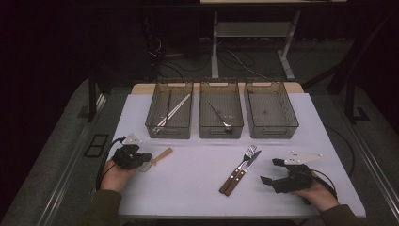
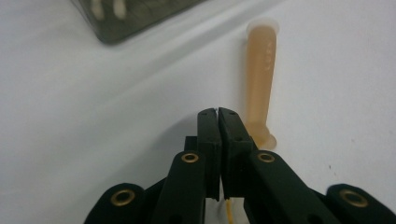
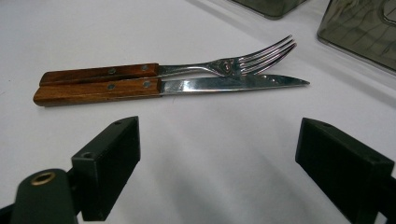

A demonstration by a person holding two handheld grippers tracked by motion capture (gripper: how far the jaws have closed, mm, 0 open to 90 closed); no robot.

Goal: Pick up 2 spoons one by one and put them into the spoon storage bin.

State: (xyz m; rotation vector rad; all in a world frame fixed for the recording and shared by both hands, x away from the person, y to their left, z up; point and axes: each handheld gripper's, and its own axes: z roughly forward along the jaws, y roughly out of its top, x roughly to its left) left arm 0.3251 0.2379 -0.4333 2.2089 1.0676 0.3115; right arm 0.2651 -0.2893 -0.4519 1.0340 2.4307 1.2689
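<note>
Spoon — pale, tan-handled — lies on the white table, just right of my left gripper, jaws pressed together and holding nothing. Farther right, fork and knife lie side by side before my right gripper, jaws wide apart — empty.

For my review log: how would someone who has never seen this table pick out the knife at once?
On the white table, look in front of the three bins, toward the open right gripper. Two wooden-handled pieces lie side by side there, touching. The knife has one flat pointed blade, while the fork beside it ends in tines.
</note>
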